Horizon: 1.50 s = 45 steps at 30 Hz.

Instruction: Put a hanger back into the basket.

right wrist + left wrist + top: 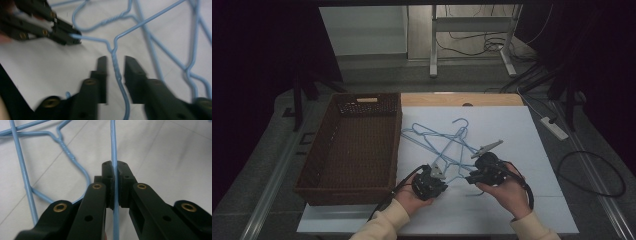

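Tangled light-blue wire hangers (pixel 447 142) lie on the white board in front of me. My left gripper (pixel 438 173) is shut on one straight wire of a hanger (pixel 113 142), and the wire runs upright between its pressed pads (pixel 108 173). In the right gripper view the left gripper (pixel 71 37) clamps the wire's end at the upper left. My right gripper (pixel 115 62) stands open, with a hanger's twisted neck (pixel 117 72) between its jaws and a gap on each side. In the high view the right gripper (pixel 472 176) sits just right of the left one.
A dark brown wicker basket (pixel 396 131) stands at the board's left edge, close to my left hand. The white board (pixel 522 200) has free room to the right and front. A power strip (pixel 554 127) and cables lie on the floor beyond.
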{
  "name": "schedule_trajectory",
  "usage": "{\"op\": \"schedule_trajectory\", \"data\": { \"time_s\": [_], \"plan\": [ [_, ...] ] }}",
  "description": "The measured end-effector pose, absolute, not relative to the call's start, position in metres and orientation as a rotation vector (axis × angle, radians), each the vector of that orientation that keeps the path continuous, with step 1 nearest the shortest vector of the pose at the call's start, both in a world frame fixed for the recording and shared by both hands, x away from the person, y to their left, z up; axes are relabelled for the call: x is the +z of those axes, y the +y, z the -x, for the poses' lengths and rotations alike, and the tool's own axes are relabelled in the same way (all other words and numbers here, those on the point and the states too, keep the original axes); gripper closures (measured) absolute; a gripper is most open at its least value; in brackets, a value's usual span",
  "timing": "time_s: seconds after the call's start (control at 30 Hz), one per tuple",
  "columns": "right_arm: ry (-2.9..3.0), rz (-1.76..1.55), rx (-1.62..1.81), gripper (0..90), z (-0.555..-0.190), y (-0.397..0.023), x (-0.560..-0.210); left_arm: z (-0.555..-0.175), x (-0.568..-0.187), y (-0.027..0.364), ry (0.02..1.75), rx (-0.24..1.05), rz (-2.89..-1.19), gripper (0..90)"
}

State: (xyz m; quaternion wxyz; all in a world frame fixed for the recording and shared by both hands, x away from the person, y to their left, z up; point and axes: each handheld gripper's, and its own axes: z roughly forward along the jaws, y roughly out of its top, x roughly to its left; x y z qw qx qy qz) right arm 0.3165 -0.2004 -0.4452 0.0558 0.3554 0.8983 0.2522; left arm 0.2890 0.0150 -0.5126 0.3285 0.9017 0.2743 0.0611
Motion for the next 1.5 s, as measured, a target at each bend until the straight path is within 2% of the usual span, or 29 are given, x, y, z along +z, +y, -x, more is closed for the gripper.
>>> {"op": "schedule_trajectory", "data": {
  "time_s": [0.13,0.23,0.47,0.77,1.23,1.5],
  "plan": [
    [2.562,-1.113,0.976,45.5,-0.321,-0.215,-0.439,-0.288,-0.510,0.018,0.713,0.181,-2.342,85.6],
    [2.444,-1.167,1.110,42.6,-0.325,-0.229,-0.437,-0.286,-0.507,0.020,0.717,0.205,-2.313,85.7],
    [2.264,-1.245,1.222,42.6,-0.326,-0.264,-0.445,-0.279,-0.494,0.029,0.715,0.275,-2.251,85.9],
    [2.355,-1.085,1.189,37.7,-0.312,-0.277,-0.471,-0.270,-0.477,0.031,0.720,0.314,-2.195,86.1],
    [2.389,-1.005,1.174,37.5,-0.302,-0.273,-0.475,-0.258,-0.443,0.040,0.678,0.344,-2.114,86.2],
    [2.380,-0.969,1.176,35.5,-0.298,-0.268,-0.476,-0.254,-0.416,0.059,0.668,0.362,-2.055,86.2]
  ]
}}
